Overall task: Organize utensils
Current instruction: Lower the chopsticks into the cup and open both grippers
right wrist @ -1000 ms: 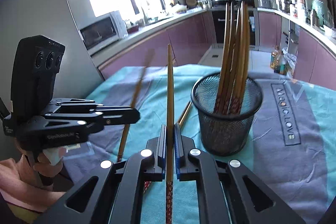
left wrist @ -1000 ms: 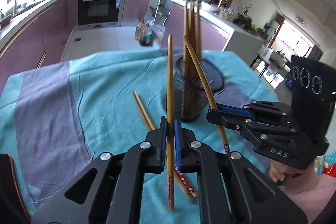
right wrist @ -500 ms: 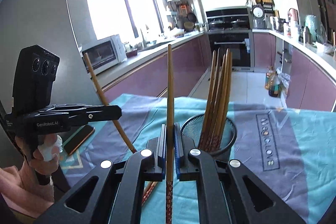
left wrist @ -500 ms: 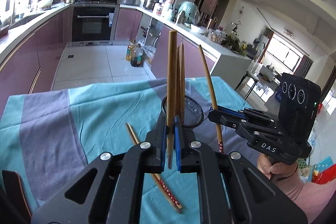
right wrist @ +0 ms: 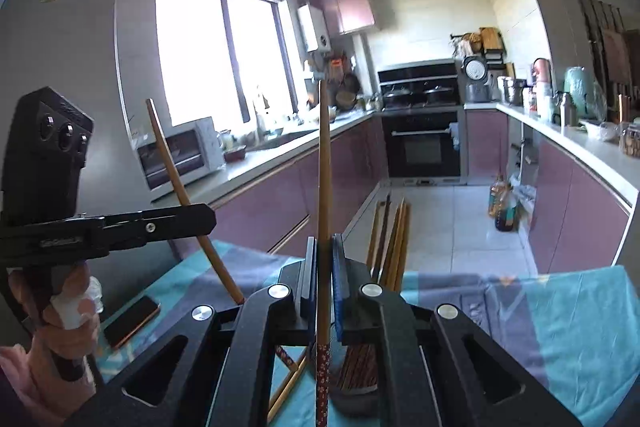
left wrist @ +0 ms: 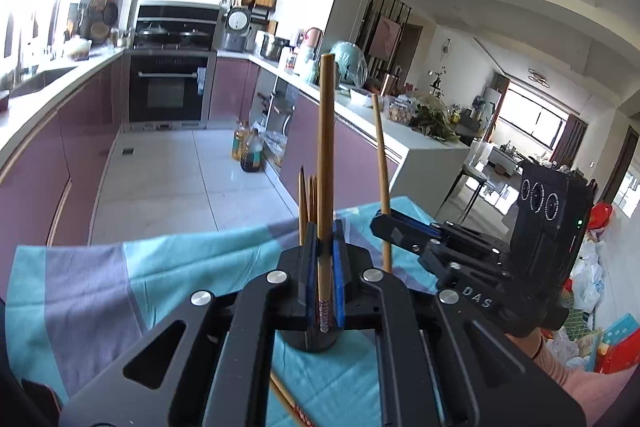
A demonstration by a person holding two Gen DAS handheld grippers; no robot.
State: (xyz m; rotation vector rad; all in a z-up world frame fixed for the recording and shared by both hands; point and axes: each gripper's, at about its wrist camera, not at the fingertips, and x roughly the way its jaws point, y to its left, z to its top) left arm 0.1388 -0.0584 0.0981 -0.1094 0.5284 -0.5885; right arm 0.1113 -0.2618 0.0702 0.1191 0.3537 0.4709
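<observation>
My left gripper (left wrist: 325, 227) is shut on a wooden chopstick (left wrist: 325, 147) that stands upright, patterned end down. My right gripper (right wrist: 324, 241) is shut on a second chopstick (right wrist: 323, 167), also upright. Each shows in the other's view: the right gripper (left wrist: 380, 223) with its chopstick (left wrist: 380, 155), the left gripper (right wrist: 206, 217) with its tilted chopstick (right wrist: 172, 163). The black mesh cup (left wrist: 312, 341) sits below and just beyond both, mostly hidden by my fingers. Several chopsticks (right wrist: 392, 239) stand in the cup. Loose chopsticks (right wrist: 288, 383) lie on the cloth beside it.
A teal and grey cloth (right wrist: 560, 327) covers the table. A phone (right wrist: 132, 319) lies near its left edge. A person's hand (right wrist: 64, 307) grips the left tool. Purple kitchen counters and an oven (left wrist: 168, 95) stand beyond the table.
Both grippers have risen with their chopsticks still clamped. The cup has sunk in both views and is now largely hidden behind my fingers. More of the kitchen shows above the table.
</observation>
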